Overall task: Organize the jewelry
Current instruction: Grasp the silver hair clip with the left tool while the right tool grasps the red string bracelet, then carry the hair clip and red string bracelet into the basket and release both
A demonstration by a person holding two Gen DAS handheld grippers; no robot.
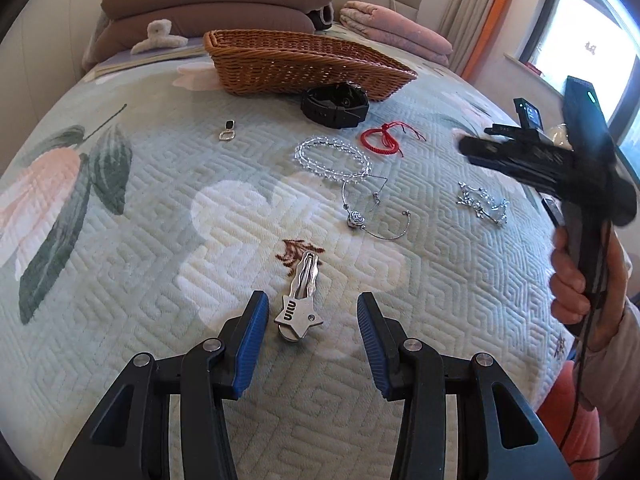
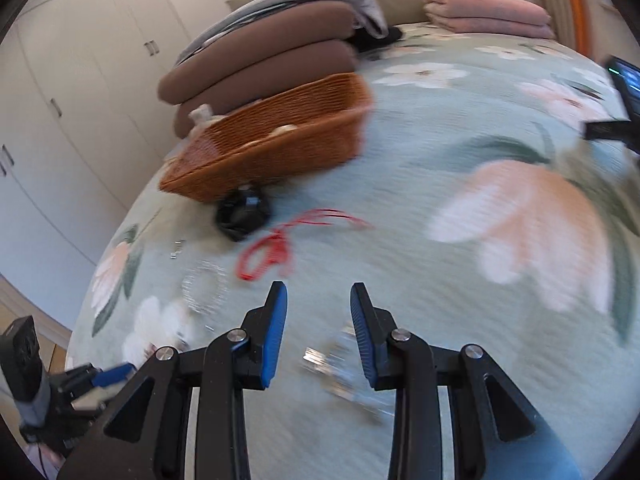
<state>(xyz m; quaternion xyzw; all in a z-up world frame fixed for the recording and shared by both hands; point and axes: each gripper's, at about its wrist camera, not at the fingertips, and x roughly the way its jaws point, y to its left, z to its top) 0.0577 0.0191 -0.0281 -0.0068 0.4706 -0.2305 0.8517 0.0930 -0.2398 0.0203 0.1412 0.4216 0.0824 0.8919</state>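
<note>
Quilted bedspread [image 1: 160,220]; star hair clip [image 1: 300,300] between open left gripper [image 1: 312,316] fingers.

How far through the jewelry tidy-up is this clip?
Early. The wicker basket seems to hold a few pale items, too blurred to identify. Nothing is held: the left gripper is open around the star hair clip, and the right gripper is open over a silver piece. Crystal bracelet, red cord bracelet and black watch remain on the bedspread.

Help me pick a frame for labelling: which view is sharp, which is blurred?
Left wrist view: sharp, the star hair clip and clear bead bracelet crisp, edges bowed by fisheye. Right wrist view: motion-smeared, the red cord bracelet and wicker basket streaked.
</note>
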